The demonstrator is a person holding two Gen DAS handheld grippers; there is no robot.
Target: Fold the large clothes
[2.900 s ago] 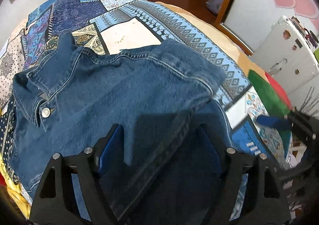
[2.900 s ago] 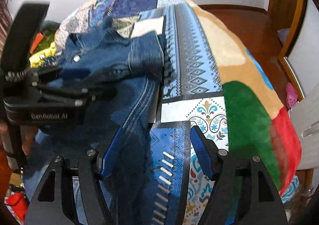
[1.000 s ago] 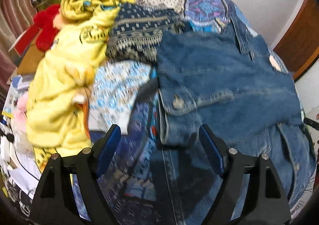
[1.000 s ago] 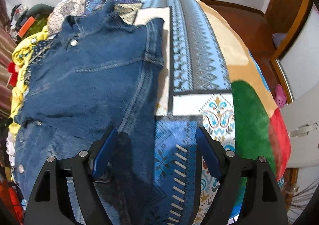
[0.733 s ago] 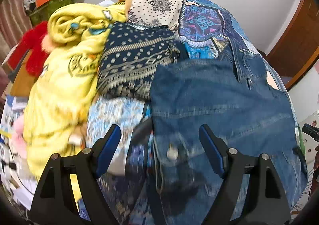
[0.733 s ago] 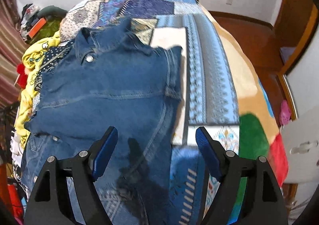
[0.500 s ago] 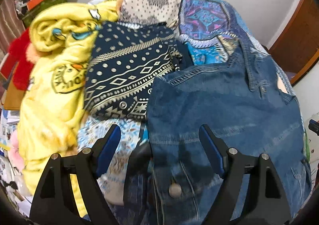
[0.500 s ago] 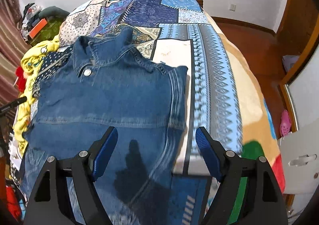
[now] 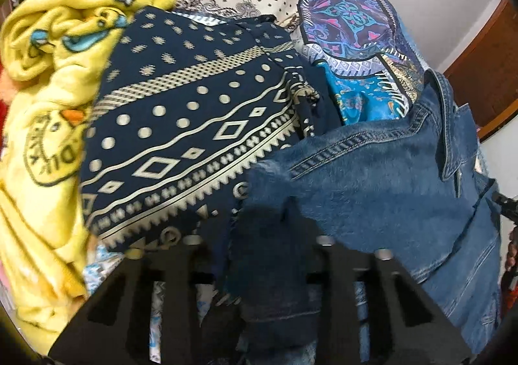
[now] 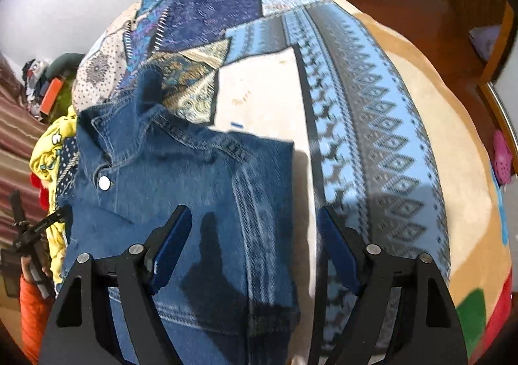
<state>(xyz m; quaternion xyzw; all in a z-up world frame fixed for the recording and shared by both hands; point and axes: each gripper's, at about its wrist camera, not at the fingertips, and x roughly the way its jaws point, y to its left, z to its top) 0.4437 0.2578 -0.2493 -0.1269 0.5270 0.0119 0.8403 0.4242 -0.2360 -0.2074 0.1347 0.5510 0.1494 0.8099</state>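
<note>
A blue denim jacket (image 10: pixel 181 190) lies on the patchwork bed cover (image 10: pixel 356 99), collar toward the far end. In the left wrist view the jacket (image 9: pixel 372 190) fills the right half, and its left shoulder corner bunches between the fingers of my left gripper (image 9: pixel 259 245), whose blue pads are hidden by the cloth. My right gripper (image 10: pixel 255 229) is open and empty, held above the jacket's right side near its edge.
A navy patterned garment (image 9: pixel 181 125) and a yellow garment (image 9: pixel 45 112) lie piled left of the jacket. A red item and clutter sit at the bed's left edge. A wooden floor (image 10: pixel 430 15) and door frame lie to the right.
My left gripper moved forward along the jacket's left edge and closed in on the shoulder corner. My right gripper moved up the jacket toward the collar, still open.
</note>
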